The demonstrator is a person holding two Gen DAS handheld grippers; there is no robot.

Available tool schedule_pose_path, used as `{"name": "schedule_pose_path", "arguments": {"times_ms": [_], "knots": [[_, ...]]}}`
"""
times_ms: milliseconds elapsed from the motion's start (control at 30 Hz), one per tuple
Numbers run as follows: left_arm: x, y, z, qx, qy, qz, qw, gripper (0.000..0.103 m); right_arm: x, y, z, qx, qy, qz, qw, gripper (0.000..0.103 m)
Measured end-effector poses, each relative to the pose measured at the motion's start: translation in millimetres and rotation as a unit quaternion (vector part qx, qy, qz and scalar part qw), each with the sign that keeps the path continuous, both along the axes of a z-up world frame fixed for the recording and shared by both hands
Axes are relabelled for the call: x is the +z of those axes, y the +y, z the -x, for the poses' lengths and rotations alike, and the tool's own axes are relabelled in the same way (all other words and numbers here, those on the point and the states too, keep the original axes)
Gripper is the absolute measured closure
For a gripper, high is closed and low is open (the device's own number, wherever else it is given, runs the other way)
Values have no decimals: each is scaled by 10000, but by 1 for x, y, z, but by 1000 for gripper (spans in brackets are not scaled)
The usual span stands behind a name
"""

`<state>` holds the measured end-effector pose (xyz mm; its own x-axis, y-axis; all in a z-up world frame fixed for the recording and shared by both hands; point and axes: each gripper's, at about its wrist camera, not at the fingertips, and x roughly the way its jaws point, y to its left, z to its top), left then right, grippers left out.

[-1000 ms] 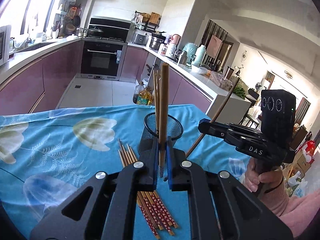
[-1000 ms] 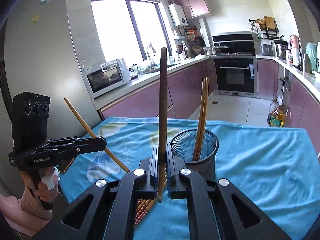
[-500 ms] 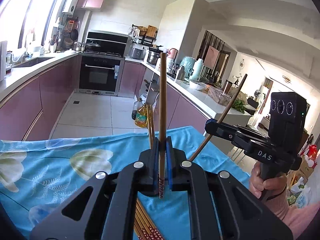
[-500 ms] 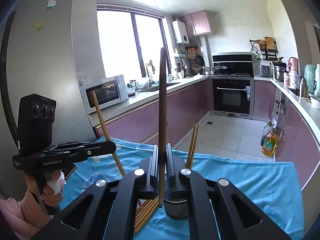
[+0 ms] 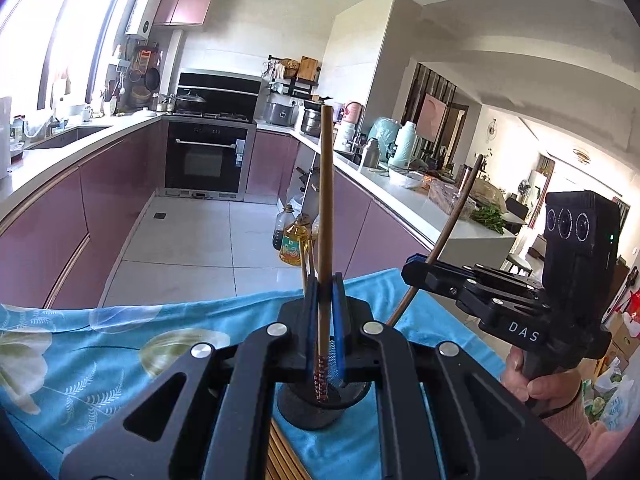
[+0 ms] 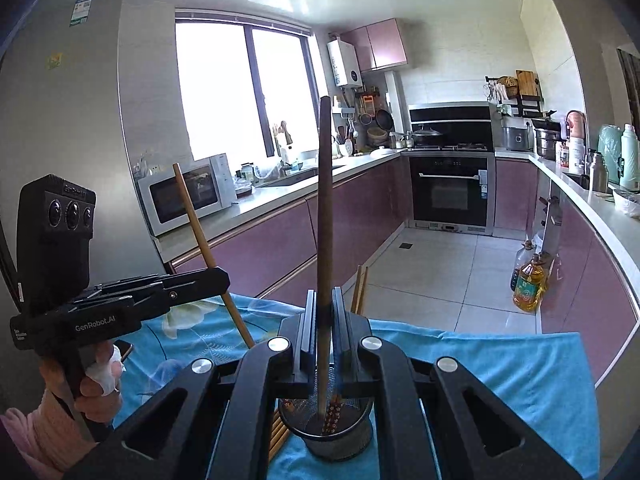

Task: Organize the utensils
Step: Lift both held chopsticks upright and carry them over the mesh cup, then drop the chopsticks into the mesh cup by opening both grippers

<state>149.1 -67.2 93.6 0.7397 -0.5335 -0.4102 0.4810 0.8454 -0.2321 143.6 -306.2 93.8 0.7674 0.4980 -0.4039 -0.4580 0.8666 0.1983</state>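
Note:
In the left wrist view my left gripper (image 5: pixel 323 292) is shut on an upright wooden chopstick (image 5: pixel 325 200). Its patterned lower end hangs at the mouth of the black mesh holder (image 5: pixel 320 414) right below the fingers. My right gripper (image 6: pixel 324 304) is shut on a darker upright chopstick (image 6: pixel 324 208), whose lower end reaches into the mesh holder (image 6: pixel 334 442). Two chopsticks (image 6: pixel 360 288) stand in the holder. Each view shows the other gripper from the side: the right gripper (image 5: pixel 416 271) and the left gripper (image 6: pixel 220 277), each with a slanted chopstick. Loose chopsticks (image 5: pixel 280 456) lie on the cloth.
The table carries a blue floral cloth (image 6: pixel 500 364), and its far edge lies just beyond the holder. Past it is tiled kitchen floor with oil bottles (image 6: pixel 528 280) by the purple cabinets. A hand (image 5: pixel 540 384) holds the right gripper's handle at the right edge.
Both grippers have risen with their chopsticks. The holder has slid from ahead of the fingers to right under them, and the loose chopsticks have dropped to the bottom edge of the views.

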Motion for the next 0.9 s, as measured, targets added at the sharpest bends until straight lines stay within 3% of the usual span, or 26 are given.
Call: {"name": "schedule_pose_path", "arguments": {"times_ms": [567,800,900], "knots": [[-66,-36,-38,-248,870,-807,9926,95,-62,10,-47,183,1450,344,9887,97],[-69,-36,-60,-137,956,-812,9920,95,-62,10,-55,54,1507,218,9883,95],[-70,-35,-60,-74,940,-780,9925,90,-60,11,-51,9,1422,179,9897,95]]}}
